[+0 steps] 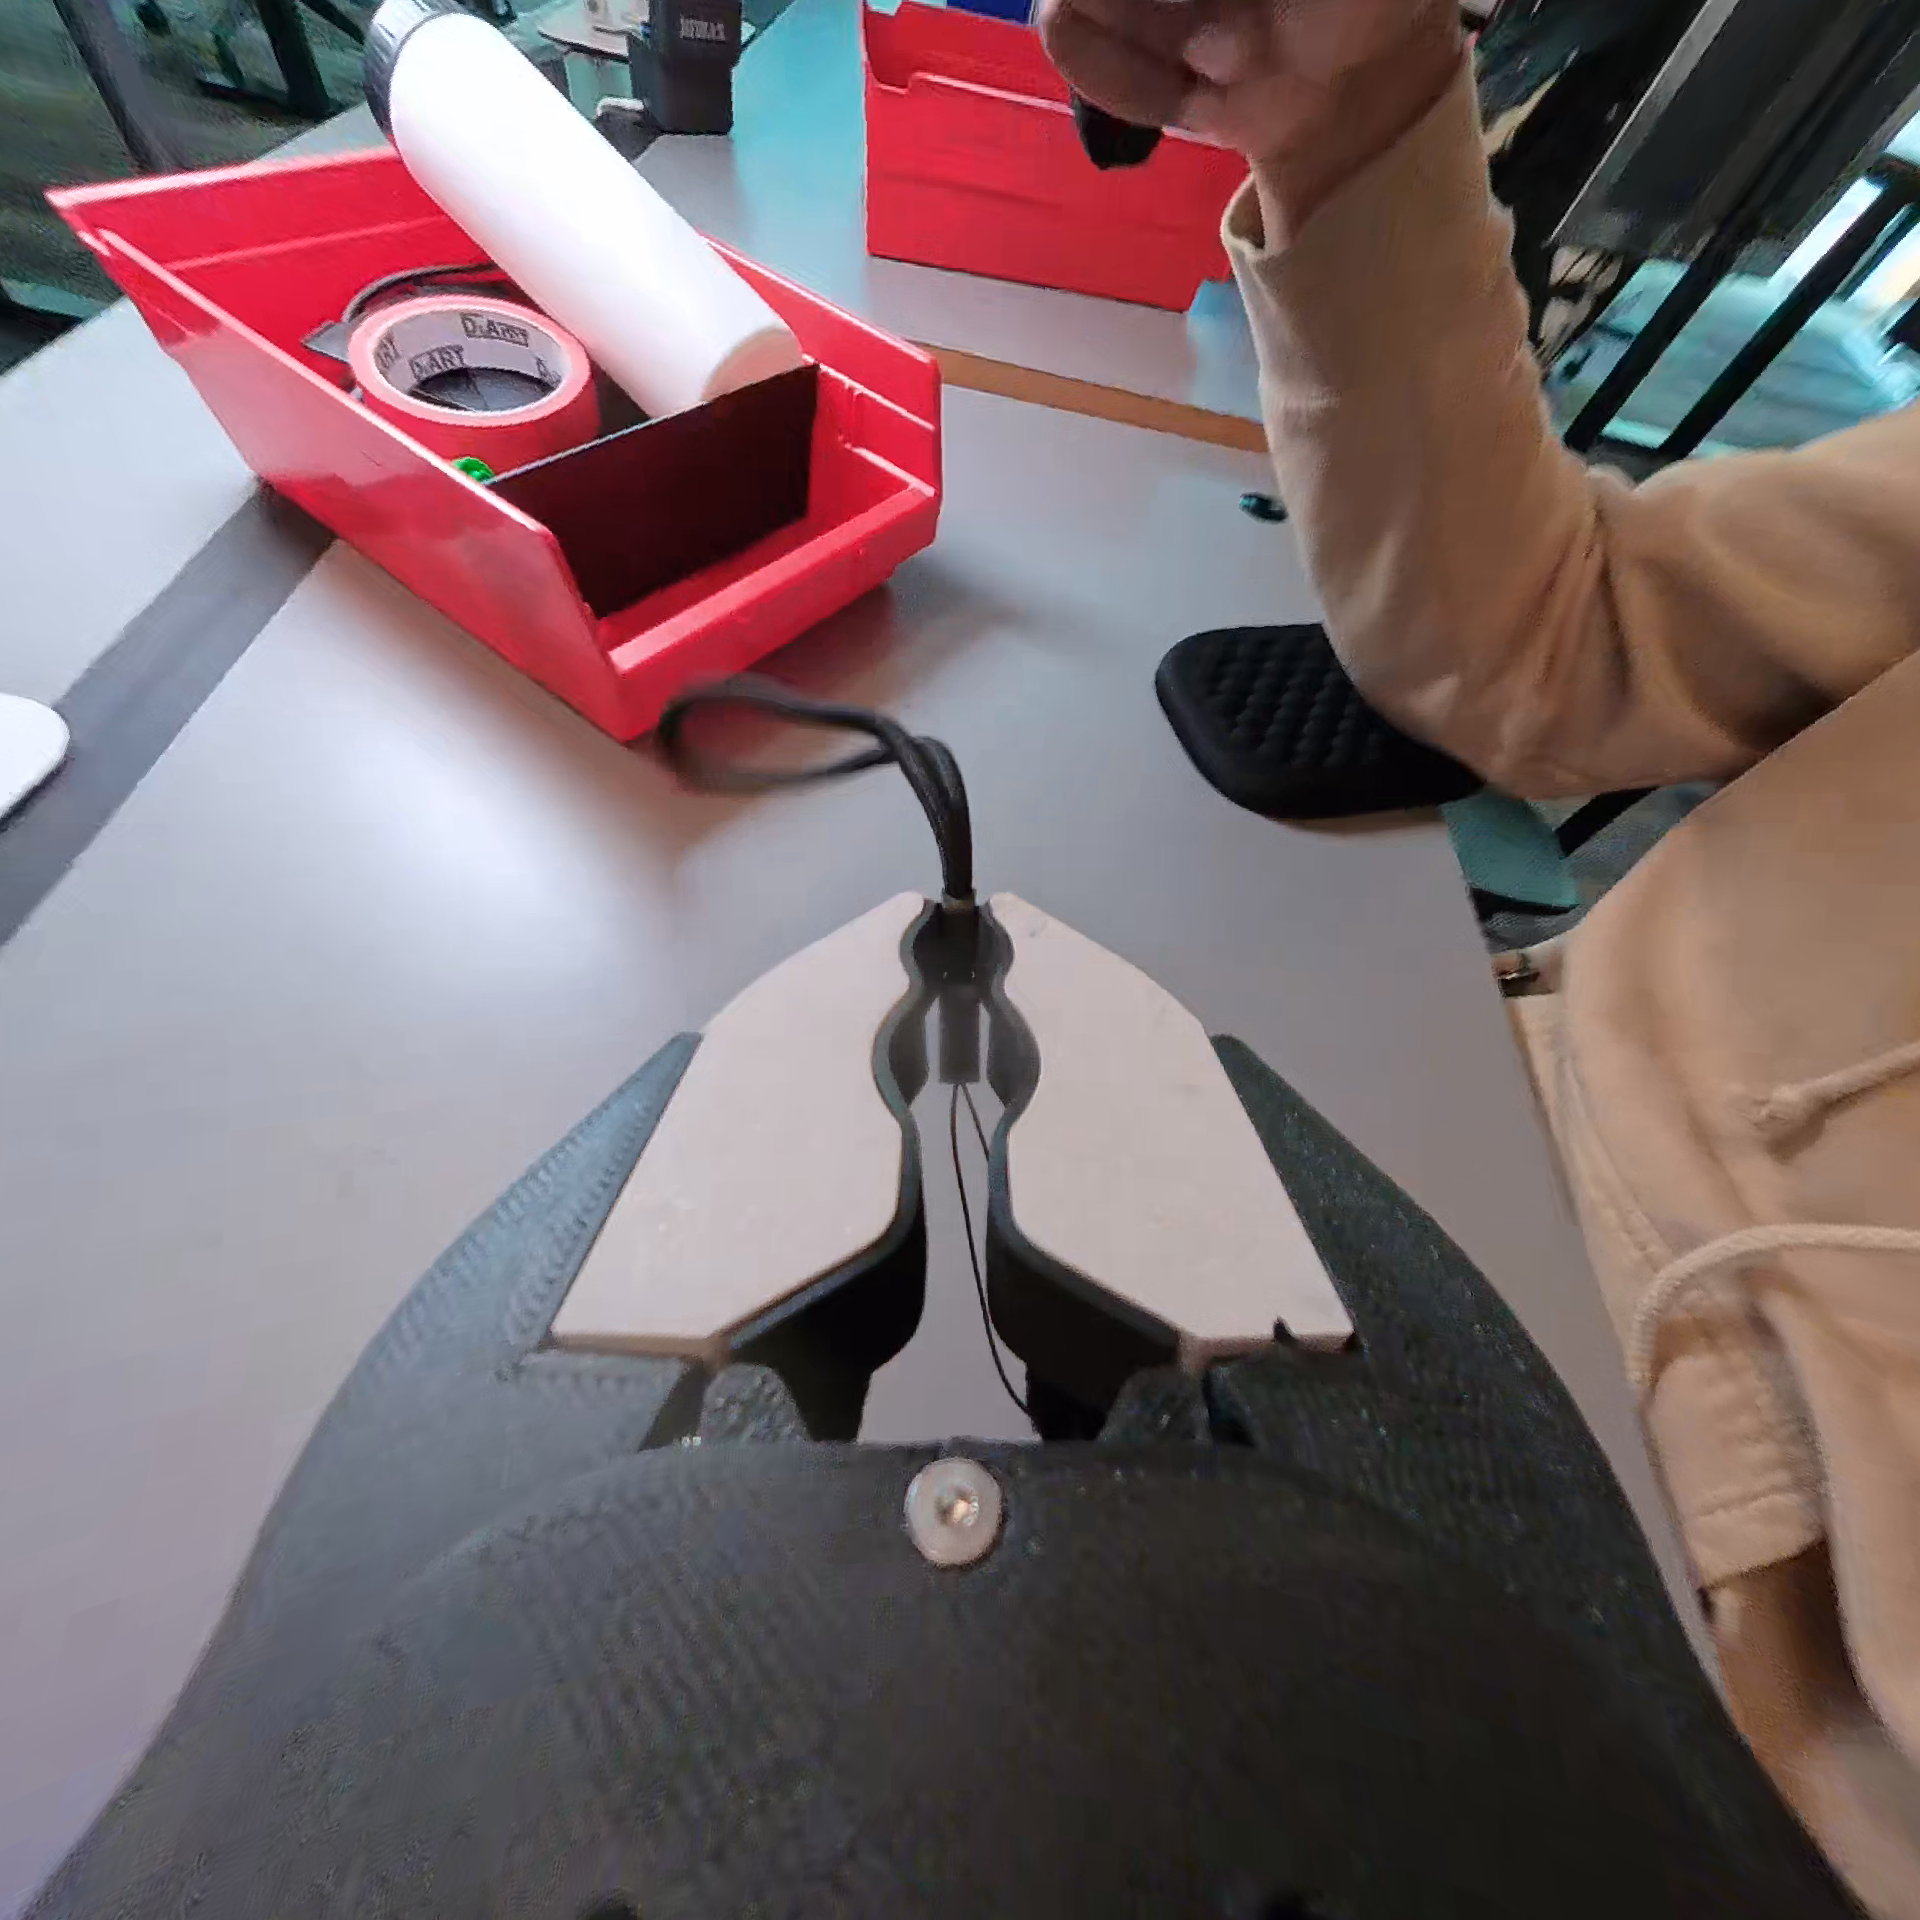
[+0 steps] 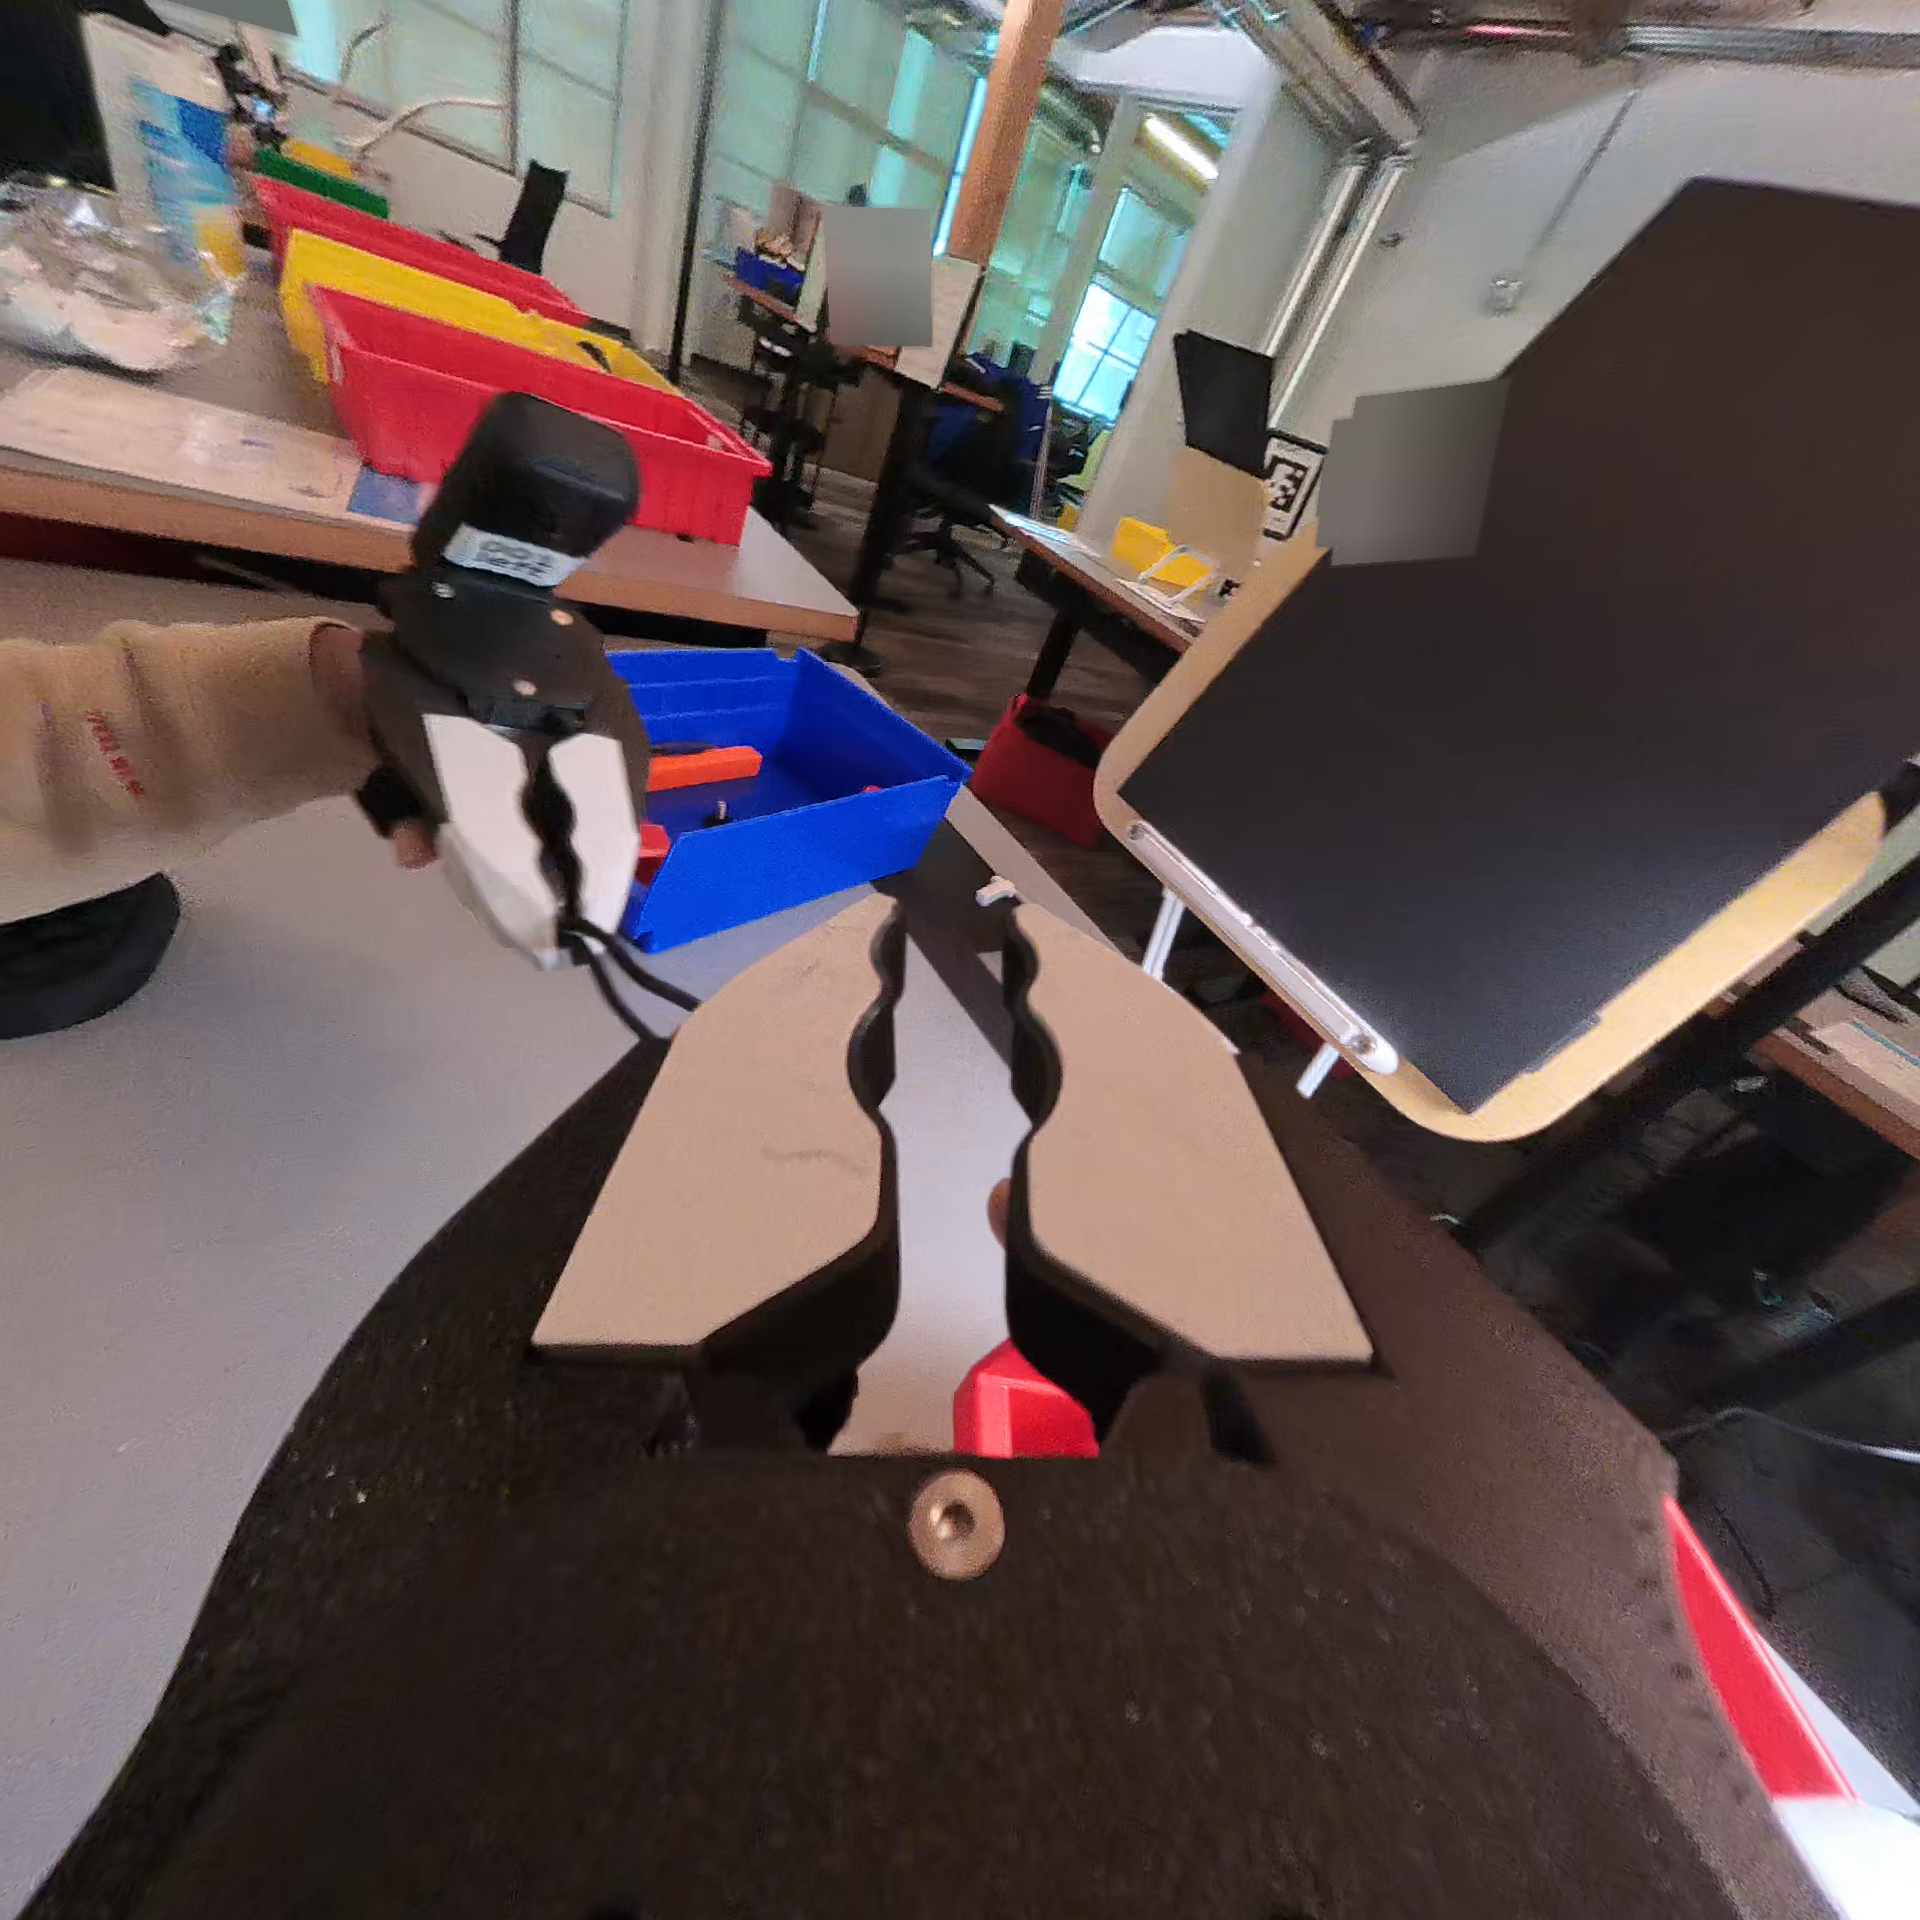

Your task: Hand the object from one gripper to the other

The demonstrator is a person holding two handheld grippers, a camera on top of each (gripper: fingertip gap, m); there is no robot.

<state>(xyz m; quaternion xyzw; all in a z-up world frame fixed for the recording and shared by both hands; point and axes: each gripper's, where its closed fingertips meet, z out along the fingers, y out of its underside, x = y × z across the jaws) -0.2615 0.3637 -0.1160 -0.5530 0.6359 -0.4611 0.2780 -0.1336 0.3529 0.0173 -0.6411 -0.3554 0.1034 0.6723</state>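
My left gripper (image 1: pixel 956 914) is shut on a bundle of thin black cable (image 1: pixel 940 821), which loops out ahead of the fingertips above the grey table (image 1: pixel 364 935). In the right wrist view the left gripper (image 2: pixel 556 935) shows at the left, held by a hand in a beige sleeve, with the black cable (image 2: pixel 623 987) hanging from its tips. My right gripper (image 2: pixel 951 925) is open and empty, to the right of the cable and a little apart from it.
A red bin (image 1: pixel 665 644) holds a red tape roll (image 1: pixel 473 374) and a white tube (image 1: pixel 561 197). A second red bin (image 1: pixel 997 177) stands behind. A blue bin (image 2: pixel 831 831) lies beyond the grippers. A black board (image 2: pixel 1558 727) stands at the right. Left tips to right tips: about 20 centimetres.
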